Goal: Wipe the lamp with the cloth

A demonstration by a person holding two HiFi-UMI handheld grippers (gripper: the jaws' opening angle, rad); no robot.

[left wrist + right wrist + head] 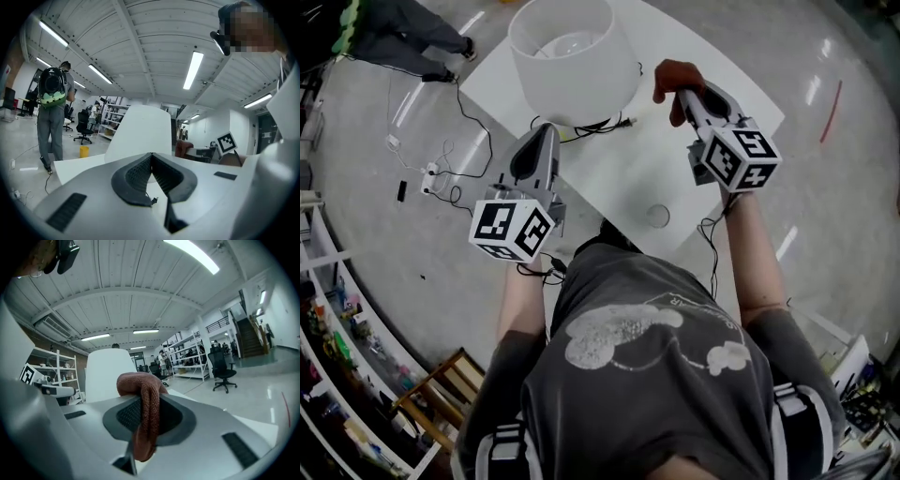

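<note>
A white lamp with a wide drum shade stands at the far side of a white table; its shade also fills the middle of the left gripper view and shows in the right gripper view. My right gripper is shut on a reddish-brown cloth, held to the right of the shade; the cloth drapes between the jaws. My left gripper is shut and holds nothing, just below the shade.
A black cord with a plug lies on the table by the lamp base. A round hole sits near the table's front edge. Cables and a power strip lie on the floor at left. A person stands at far left.
</note>
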